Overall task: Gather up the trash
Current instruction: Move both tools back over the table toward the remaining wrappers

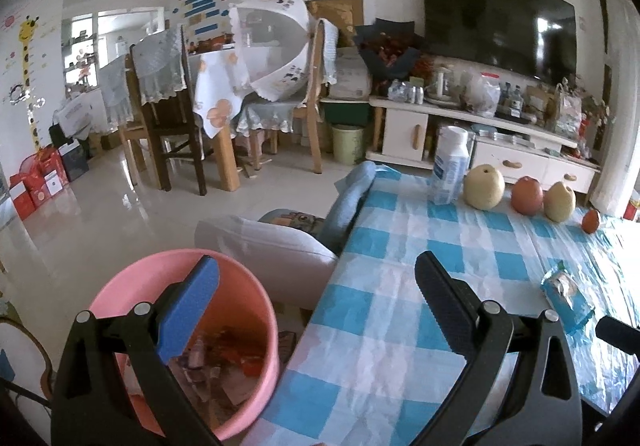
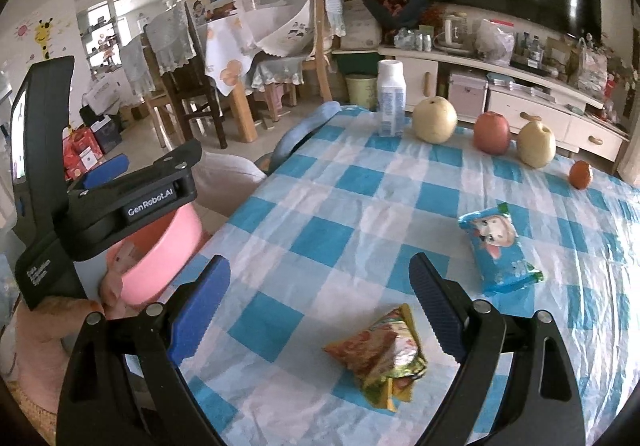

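Right tongs spread wide above crumpled orange snack wrapper on checkered bench; holding nothing. Light, crinkly, slippery foil: best pinched across bunched middle. Left tongs likewise agape over pink bin.

Both wrist views face TV wall — share checkered table

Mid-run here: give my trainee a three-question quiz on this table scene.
1. True or false: the right tongs are shut on a wrapper.
2. Which trash lies nearest the right tongs: A) blue wrapper B) orange-yellow wrapper C) milk bottle?
3. Fill in: the pink bin sits off the table's ___ edge, below the left tongs.

Key: 1 false, both tongs are open and empty. 2 B. 3 left.
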